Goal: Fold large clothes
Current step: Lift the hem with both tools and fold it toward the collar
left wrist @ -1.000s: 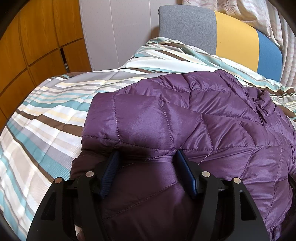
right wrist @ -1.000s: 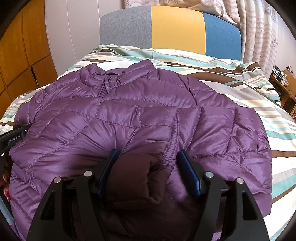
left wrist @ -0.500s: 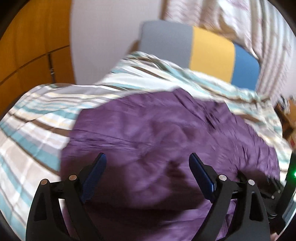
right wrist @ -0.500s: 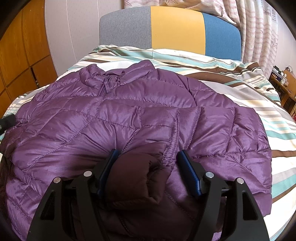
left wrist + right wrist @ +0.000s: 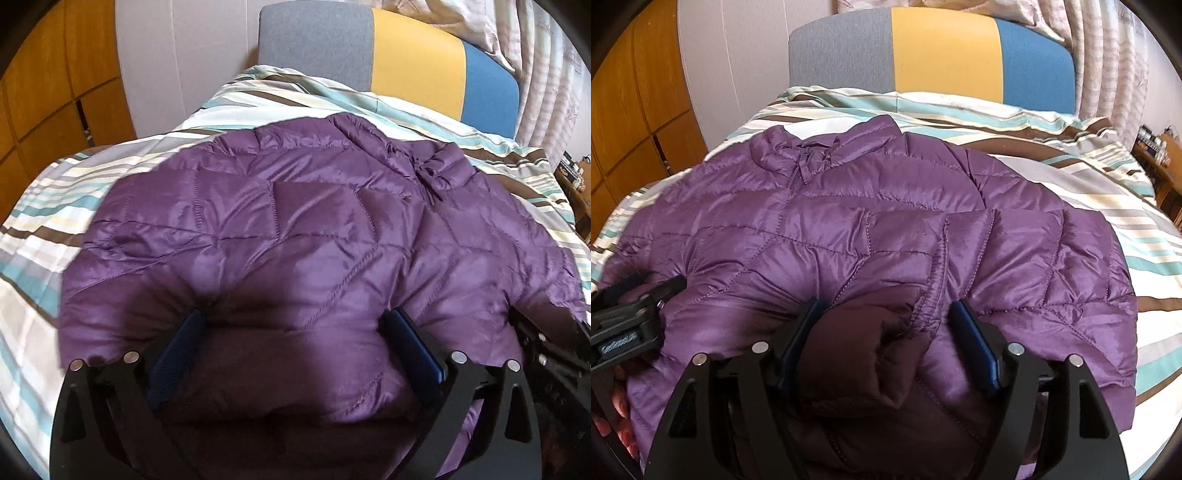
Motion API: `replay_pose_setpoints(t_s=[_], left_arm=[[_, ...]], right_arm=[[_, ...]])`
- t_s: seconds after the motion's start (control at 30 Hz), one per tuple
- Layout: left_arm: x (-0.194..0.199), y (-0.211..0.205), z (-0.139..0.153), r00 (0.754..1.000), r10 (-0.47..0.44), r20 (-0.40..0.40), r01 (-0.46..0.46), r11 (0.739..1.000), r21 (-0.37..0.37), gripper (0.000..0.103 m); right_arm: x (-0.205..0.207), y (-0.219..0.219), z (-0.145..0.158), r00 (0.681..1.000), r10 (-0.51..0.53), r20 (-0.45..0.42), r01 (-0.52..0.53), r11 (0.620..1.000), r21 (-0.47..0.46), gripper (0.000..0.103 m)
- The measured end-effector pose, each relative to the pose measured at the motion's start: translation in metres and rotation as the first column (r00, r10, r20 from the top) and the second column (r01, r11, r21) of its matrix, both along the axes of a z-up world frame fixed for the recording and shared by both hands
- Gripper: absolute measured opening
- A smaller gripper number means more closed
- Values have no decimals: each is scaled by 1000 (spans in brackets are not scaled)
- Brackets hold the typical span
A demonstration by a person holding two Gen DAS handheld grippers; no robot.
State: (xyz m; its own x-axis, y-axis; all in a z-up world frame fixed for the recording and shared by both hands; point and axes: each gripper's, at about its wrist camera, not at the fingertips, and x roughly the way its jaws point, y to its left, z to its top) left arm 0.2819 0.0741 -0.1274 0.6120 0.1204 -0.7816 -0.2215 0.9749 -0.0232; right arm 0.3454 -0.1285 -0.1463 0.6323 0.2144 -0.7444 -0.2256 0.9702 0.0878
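Currently purple jacket [image 5: 849,229] flat mid-bed [image 5: 1126,206], collar toward headboard [image 5: 942,51]. Your right gripper [image 5: 886,314] narrow, pinching hem bunch for fold; left gripper [image 5: 295,325] wide, straddling hem, not clamped.

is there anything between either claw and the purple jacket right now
Nothing visible. The purple jacket lies on the striped bedding; jacket fabric sits directly between the fingers of the left claw and the right claw, with no other object intervening.

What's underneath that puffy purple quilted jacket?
The puffy purple quilted jacket lies on a striped bedspread, visible all around it. Whatever lies directly beneath the jacket is covered.
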Motion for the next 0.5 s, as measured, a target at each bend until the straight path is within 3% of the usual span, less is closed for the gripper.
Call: replay_pose_setpoints(t_s=[0.23, 0.5], left_arm=[[-75, 21, 33, 996, 4, 93, -4, 1000, -1, 100], [-154, 35, 21, 996, 33, 85, -32, 999, -14, 100]], right_arm=[[-44, -40, 36, 1000, -6, -26, 9, 994, 105, 83], [-111, -79, 40, 998, 31, -50, -27, 996, 84, 83]])
